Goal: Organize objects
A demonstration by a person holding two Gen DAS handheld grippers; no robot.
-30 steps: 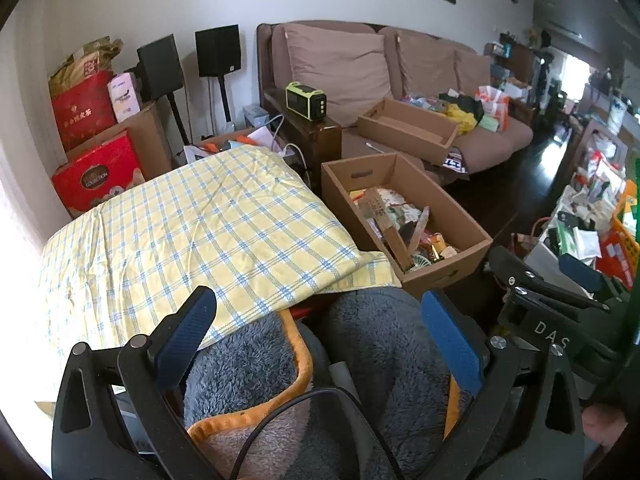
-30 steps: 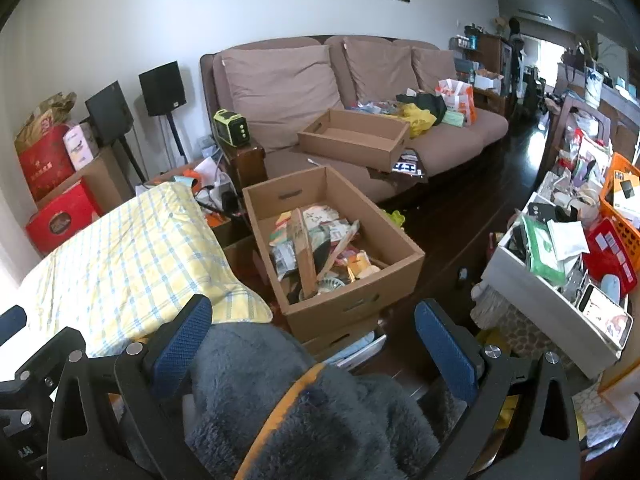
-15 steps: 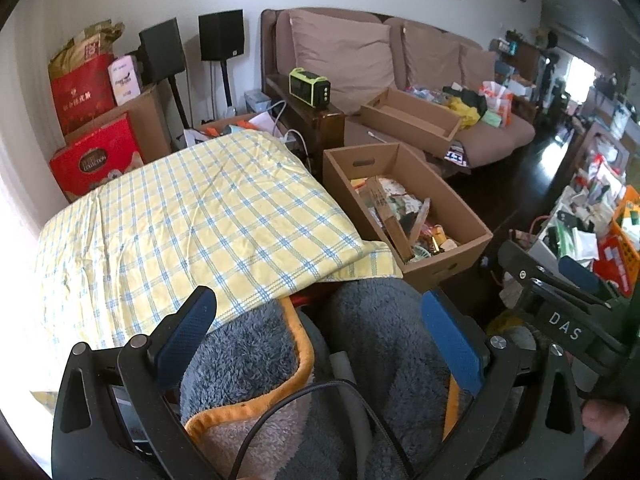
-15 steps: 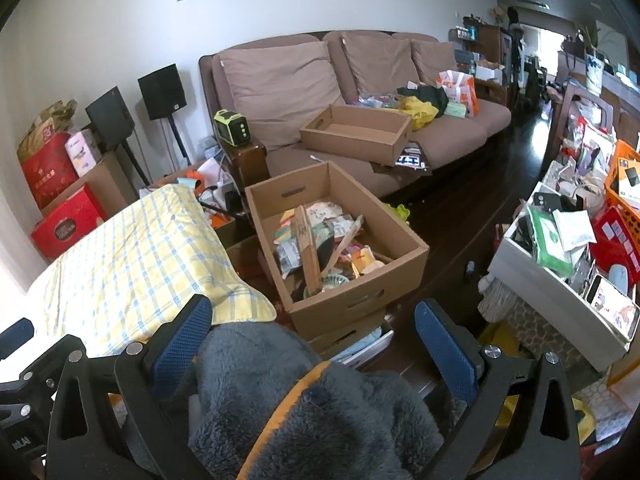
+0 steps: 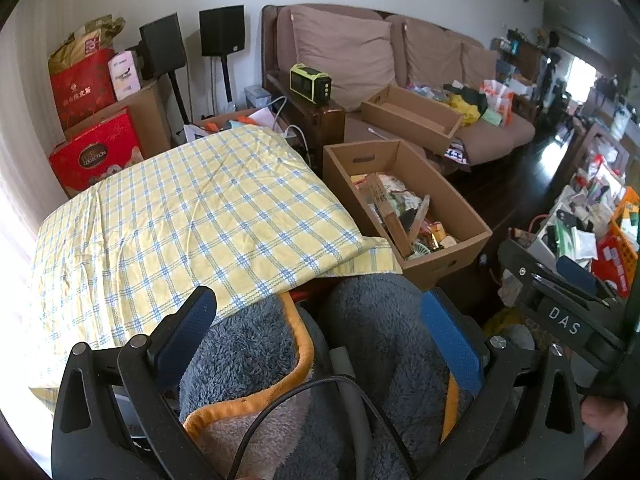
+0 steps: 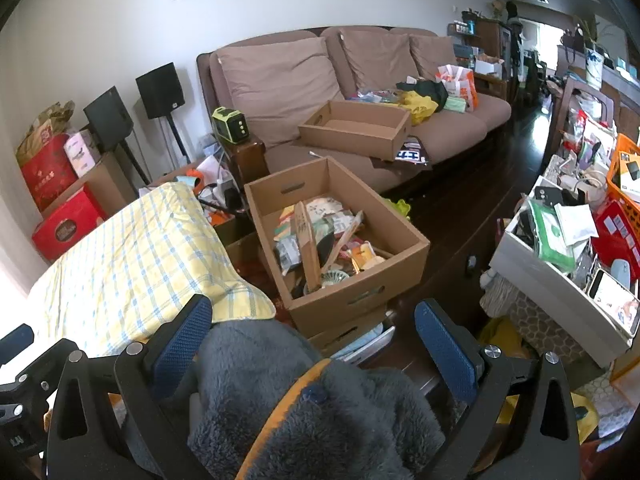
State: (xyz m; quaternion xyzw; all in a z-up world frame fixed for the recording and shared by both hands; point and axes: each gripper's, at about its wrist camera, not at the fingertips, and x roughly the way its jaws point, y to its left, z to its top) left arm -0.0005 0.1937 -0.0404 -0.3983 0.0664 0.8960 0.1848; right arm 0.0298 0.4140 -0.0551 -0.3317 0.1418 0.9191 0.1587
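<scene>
We see the left gripper [image 5: 320, 336] at the bottom of its own view, jaws spread wide with the grey blanket [image 5: 372, 344] bunched between them; its blue pads [image 5: 188, 328] sit at the fleece's edges, but we cannot tell whether they press it. The blanket's orange trim [image 5: 300, 352] curls through the lower centre, and a black cable [image 5: 304, 388] loops over it, which the right view does not show. The right gripper [image 6: 316, 348] looks the same in its view: jaws wide, the blanket [image 6: 280, 376] heaped between them, grip unclear.

In the left view the checked cloth [image 5: 192, 216] fills the centre left, its near edge lying over the blanket. The full box [image 5: 404, 204] sits just right of it. The other gripper shows at the right edge with a bit of a hand [image 5: 604, 420] below it.

The right view shows more of the sofa [image 6: 360, 80], with an empty box [image 6: 356, 128] on its seat, and a white bin [image 6: 556, 280] of clutter at the right.
</scene>
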